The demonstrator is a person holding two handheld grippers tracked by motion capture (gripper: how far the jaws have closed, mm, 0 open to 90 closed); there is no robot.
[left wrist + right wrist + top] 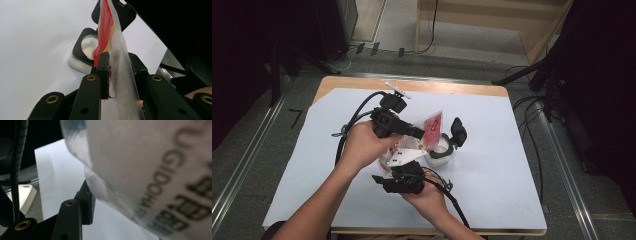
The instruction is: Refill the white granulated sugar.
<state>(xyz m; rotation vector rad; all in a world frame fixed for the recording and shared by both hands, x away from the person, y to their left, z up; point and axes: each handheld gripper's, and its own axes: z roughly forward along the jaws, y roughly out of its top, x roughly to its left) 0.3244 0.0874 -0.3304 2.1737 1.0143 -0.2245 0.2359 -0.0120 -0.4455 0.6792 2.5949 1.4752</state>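
At a table covered in white paper (492, 150), a person is working a clear plastic pouch (430, 126) with red and yellow print over a small white container (438, 155), whose black flip lid (458, 131) is standing open. The left gripper (119, 75) is clamping the pouch edge-on between its two black jaws, the film standing upright and running away from the camera towards the container's mouth; in the high view that gripper (419, 133) is reaching in from the left, just above the container. The right gripper (399, 177) is sitting lower and nearer the person, under its grey plate, and its own view is showing the pouch's printed lower part (150, 170) looming close against one jaw; whether its pads are actually pressing the film cannot be told, since the far jaw is hidden behind the bag. The step in hand appears to be lining the pouch up over the open container, probably to tip its contents in. The next move is likely calling for a steady tilt of the pouch's upper end over the opening while the lower end is being supported, keeping the film from folding or spilling beside the rim.
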